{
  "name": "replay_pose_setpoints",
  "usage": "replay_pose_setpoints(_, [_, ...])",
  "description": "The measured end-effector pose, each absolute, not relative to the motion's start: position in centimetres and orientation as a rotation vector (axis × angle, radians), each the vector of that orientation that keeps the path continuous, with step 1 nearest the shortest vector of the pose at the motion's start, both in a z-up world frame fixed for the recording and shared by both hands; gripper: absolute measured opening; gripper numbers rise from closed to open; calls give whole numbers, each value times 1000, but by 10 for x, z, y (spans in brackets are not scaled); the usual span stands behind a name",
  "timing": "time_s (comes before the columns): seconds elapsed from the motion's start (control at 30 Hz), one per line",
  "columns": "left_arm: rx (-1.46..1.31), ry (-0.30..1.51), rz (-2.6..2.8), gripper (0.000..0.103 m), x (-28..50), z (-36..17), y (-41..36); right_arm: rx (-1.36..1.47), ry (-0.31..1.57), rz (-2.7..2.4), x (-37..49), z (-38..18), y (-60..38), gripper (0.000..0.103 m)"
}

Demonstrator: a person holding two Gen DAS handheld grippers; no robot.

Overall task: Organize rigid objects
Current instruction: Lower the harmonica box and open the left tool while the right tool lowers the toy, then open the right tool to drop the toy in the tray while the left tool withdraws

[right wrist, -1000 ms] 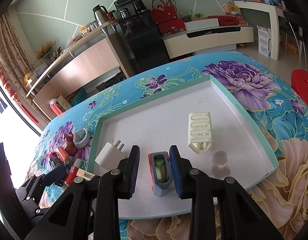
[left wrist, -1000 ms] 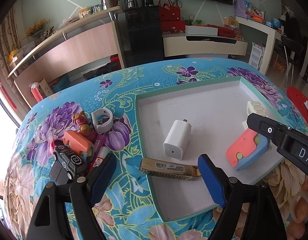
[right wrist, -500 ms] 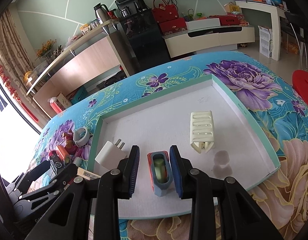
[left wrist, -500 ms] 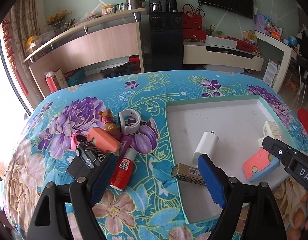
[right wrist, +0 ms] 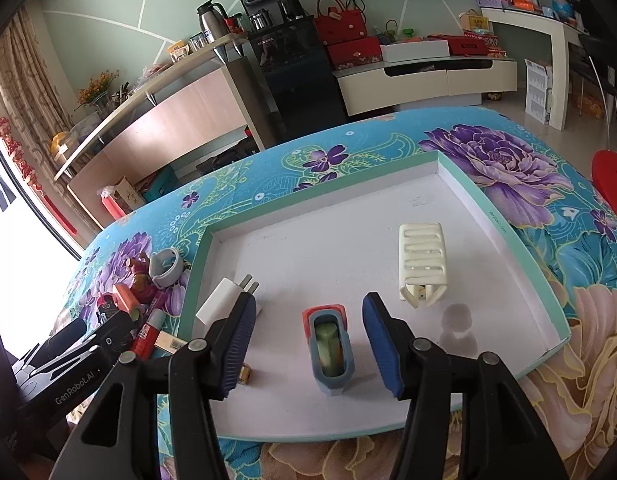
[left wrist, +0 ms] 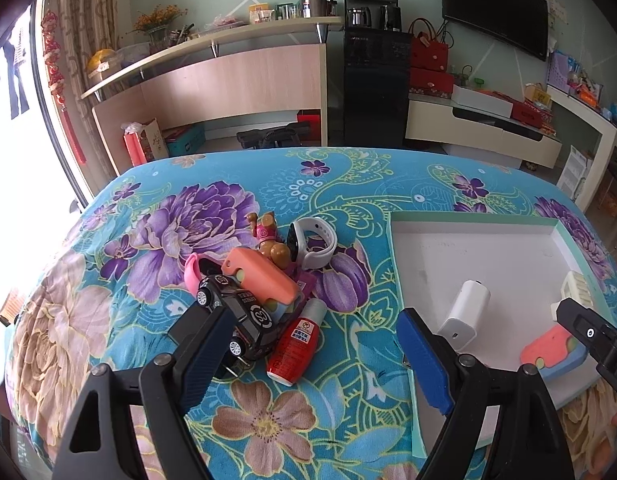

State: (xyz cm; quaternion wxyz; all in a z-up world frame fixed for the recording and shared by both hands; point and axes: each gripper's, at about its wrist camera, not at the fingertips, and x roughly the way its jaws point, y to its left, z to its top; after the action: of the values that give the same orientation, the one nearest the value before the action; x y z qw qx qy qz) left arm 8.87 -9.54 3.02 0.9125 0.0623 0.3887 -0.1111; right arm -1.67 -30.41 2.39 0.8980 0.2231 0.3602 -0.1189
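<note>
1. Two grippers work a flowered table: the right gripper (right wrist: 306,338) has just been opening, its jaws now clear on both sides of the orange-and-blue toy (right wrist: 328,350) standing between them in the white tray (right wrist: 508,236).
2. Long axis of the toy runs straight ahead along the fingers, orange end away.
3. Left gripper (left wrist: 316,354) gapes wide and empty over the pile outside the tray, the red tube (left wrist: 296,344) between its pads, the black toy car (left wrist: 238,316) partly hidden behind its left finger.
4. Right finger covers the tray's near corner.
</note>
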Motion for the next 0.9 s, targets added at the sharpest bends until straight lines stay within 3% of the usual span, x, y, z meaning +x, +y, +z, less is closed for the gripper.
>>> replay_pose_setpoints(0.1, [115,791,-220,103,89,31,-90,453,743,-253,-17,24,-304,60])
replay_pose_setpoints(0.23, [84,780,-200,103,92,33,-79,445,735,-270,-17,25,-304,72])
replay_pose_setpoints(0.9, [-18,796,-59,103,108,25,-21,299,798,-165,8,21,-251,72])
